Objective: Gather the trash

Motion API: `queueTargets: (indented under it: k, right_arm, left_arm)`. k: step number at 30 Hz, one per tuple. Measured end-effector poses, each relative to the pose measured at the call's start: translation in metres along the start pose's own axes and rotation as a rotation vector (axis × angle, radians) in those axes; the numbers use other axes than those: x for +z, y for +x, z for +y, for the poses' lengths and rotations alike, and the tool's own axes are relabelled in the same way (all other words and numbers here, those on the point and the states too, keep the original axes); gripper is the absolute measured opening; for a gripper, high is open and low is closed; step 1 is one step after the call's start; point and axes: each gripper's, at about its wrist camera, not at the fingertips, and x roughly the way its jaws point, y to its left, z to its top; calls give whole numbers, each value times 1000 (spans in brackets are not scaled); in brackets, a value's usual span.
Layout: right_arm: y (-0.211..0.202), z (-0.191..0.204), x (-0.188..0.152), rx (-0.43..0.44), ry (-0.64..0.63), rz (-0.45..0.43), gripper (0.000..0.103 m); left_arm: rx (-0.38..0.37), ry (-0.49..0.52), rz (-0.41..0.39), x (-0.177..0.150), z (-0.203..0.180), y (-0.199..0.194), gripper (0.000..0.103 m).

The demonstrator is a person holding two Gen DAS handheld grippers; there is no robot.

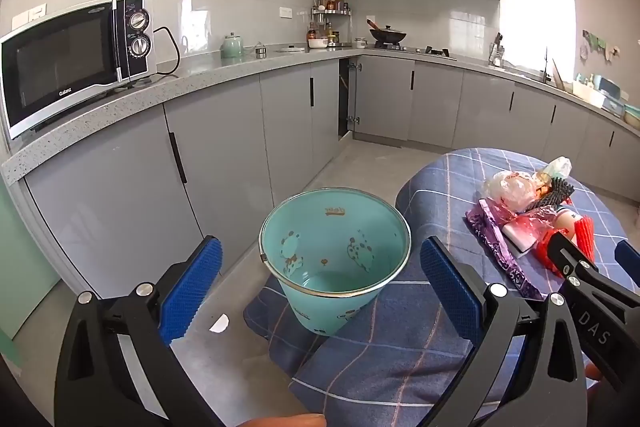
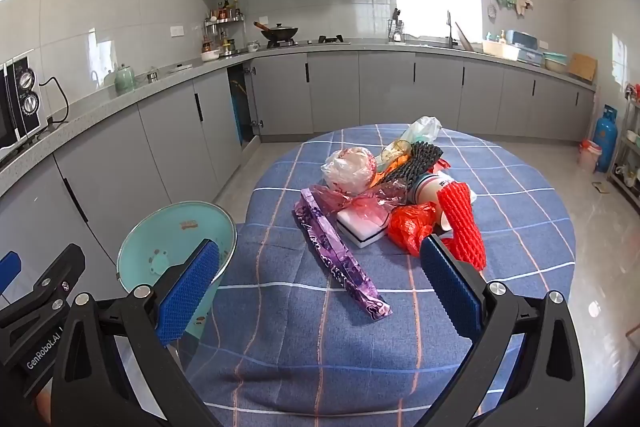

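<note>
A teal bin [image 1: 335, 259] with cartoon prints stands empty at the left edge of the round table; it also shows in the right wrist view [image 2: 176, 243]. A heap of trash lies on the blue checked tablecloth [image 2: 400, 307]: a purple wrapper [image 2: 340, 259], a red foam net [image 2: 460, 227], a red plastic bag [image 2: 412, 227], a white block [image 2: 360, 227], a clear bag [image 2: 348, 171] and a black foam net [image 2: 416, 155]. My left gripper [image 1: 320, 291] is open and empty just short of the bin. My right gripper [image 2: 320, 291] is open and empty, near the purple wrapper.
Grey cabinets and a speckled counter [image 1: 132, 103] run along the left and far walls. A microwave [image 1: 72, 59] sits on the counter. One corner cabinet door [image 2: 240, 107] is open. A blue gas cylinder [image 2: 606, 139] stands at the far right.
</note>
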Motion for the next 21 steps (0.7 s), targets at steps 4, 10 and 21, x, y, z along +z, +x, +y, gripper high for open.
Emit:
queueTargets:
  k: [4, 10, 21]
  right_arm:
    - [1, 0, 0, 4, -2, 2, 99]
    - [0, 0, 0, 5, -10, 3, 99]
    - [7, 2, 2, -6, -9, 14, 99]
  left_arm:
    - [-2, -6, -1, -3, -1, 1, 97]
    - [-2, -7, 1, -1, -1, 4, 97]
    - [-34, -32, -8, -3, 2, 4, 97]
